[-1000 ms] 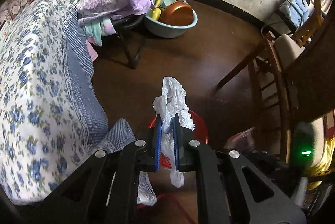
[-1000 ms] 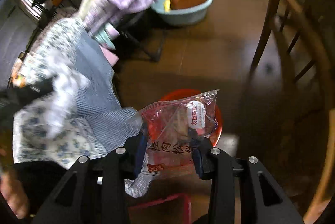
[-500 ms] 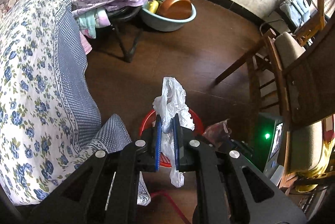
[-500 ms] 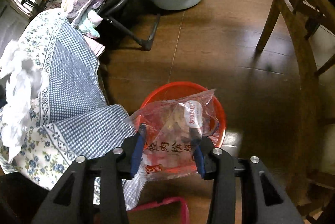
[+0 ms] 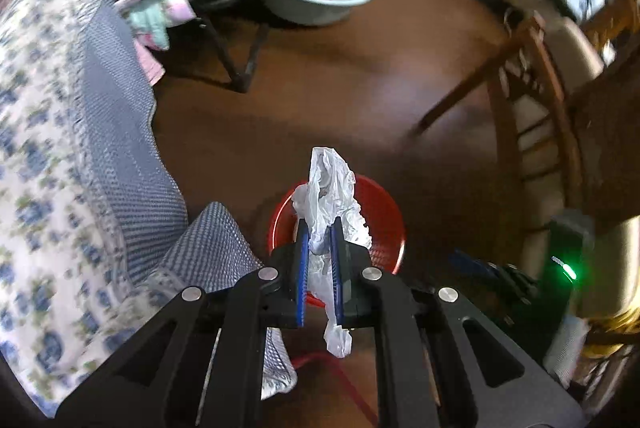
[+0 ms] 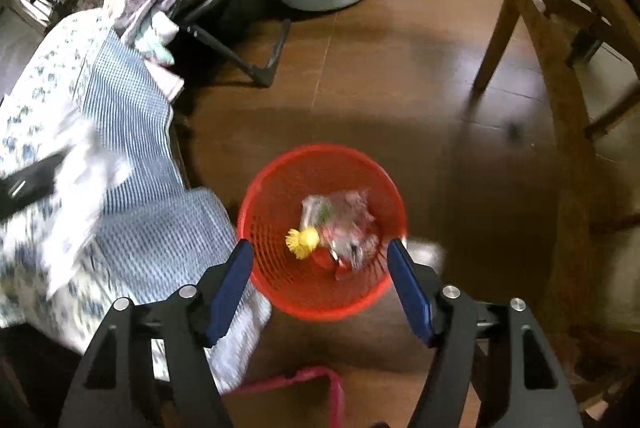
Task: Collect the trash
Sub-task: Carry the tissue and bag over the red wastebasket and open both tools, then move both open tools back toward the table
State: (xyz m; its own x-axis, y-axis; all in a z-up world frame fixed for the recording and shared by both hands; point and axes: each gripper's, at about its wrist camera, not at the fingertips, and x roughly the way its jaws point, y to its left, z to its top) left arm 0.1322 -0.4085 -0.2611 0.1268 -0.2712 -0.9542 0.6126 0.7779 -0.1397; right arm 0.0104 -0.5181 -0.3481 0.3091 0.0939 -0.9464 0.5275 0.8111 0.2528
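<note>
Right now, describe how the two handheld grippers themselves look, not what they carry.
Both look alike. The left gripper and right gripper have matte black angular linkage arms with triangular cut-outs and round silver pivot bolts. Each finger ends in a flat blue pad. No cables, markings or sleeves are visible on either gripper in these views.

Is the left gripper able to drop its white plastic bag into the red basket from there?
Probably yes. The left gripper, shut on the white plastic bag, is right above the red basket, whose top is open with nothing between.
</note>
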